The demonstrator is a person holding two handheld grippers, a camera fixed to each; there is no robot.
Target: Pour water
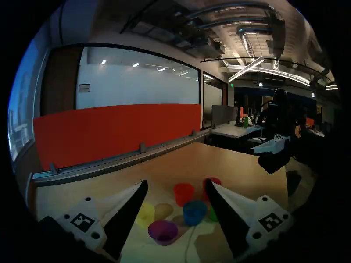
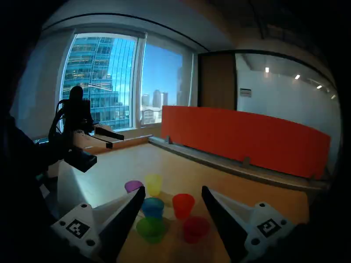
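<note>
the left claw [image 1: 175, 182] is spread wide with nothing between its 2 white-and-black fingers [image 1: 125, 210], and it hovers above the pale wooden bench [image 1: 184, 160]. a tight cluster of 6 stands on the bench below it. an orange-red translucent plastic cup [image 1: 183, 193] sits in the gap between the fingertips, with a blue translucent plastic cup [image 1: 194, 212] just nearer the camera. a yellow translucent plastic cup [image 1: 145, 215] is off to the left and a purple translucent plastic cup [image 1: 163, 231] is nearest of all. a red translucent plastic cup [image 1: 216, 180] and a green translucent plastic cup [image 1: 211, 215] are both partly hidden behind the right-hand finger. all 6 stand upright, mouths up. i cannot tell whether any holds water.

the right claw [image 2: 172, 188] is also spread wide and empty, and it hangs over the same cluster from another side. in the right gripper view, the orange-red cup and the blue cup lie between its fingertips, with the red and green cups closest to the camera. a long orange partition panel [image 1: 114, 131] runs along the bench's far edge.
</note>
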